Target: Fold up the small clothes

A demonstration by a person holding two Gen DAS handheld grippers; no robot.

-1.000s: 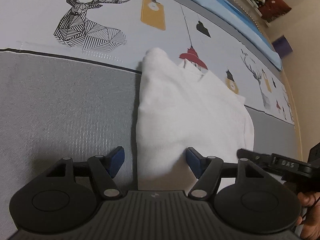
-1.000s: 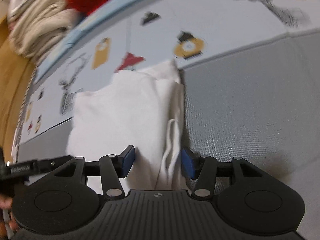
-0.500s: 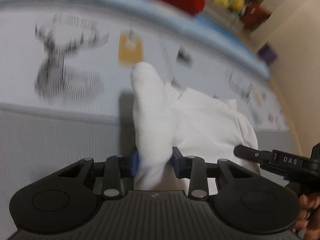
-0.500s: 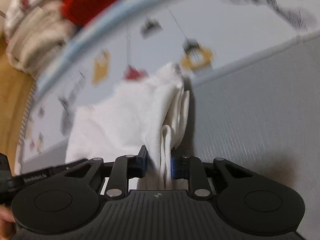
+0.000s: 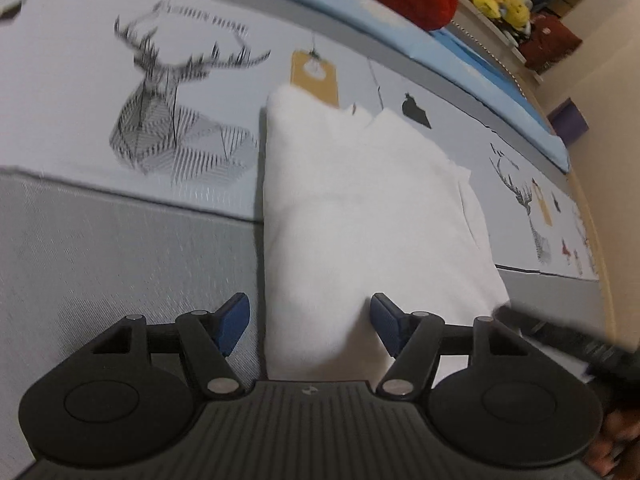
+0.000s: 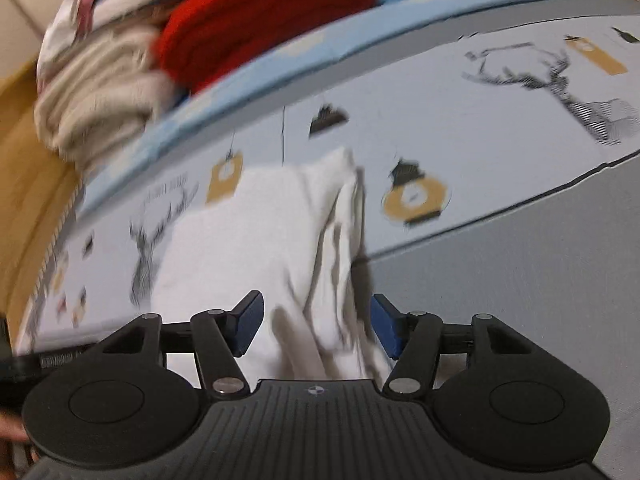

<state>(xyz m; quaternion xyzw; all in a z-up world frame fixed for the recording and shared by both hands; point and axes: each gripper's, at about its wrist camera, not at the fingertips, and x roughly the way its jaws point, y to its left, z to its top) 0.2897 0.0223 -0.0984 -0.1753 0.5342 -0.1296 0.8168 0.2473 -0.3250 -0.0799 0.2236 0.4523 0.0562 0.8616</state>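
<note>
- The left gripper has its jaws opening, blue pads wide apart. The near left edge of the white garment lies between them, and neither pad presses on it.
- The white garment lies folded on a bed, across the line where the grey cover meets the pale printed sheet. Its long axis runs away from the camera, near end at the gripper, far end by an orange tag print.
- In the left wrist view the garment's left fold is a straight, smooth edge; a black deer print sits just left of it. The other gripper's dark finger shows blurred at the lower right.
- The right gripper is also opening, jaws wide. The garment's loose, layered right edge lies between the pads, untouched as far as the blur allows.
- Only the right wrist view shows those stacked layers and creases on the garment's right side, an orange lantern print just beside it, and a pile of cream and red knitwear at the bed's far edge.
- Only the left wrist view shows yellow plush toys on a far shelf.
</note>
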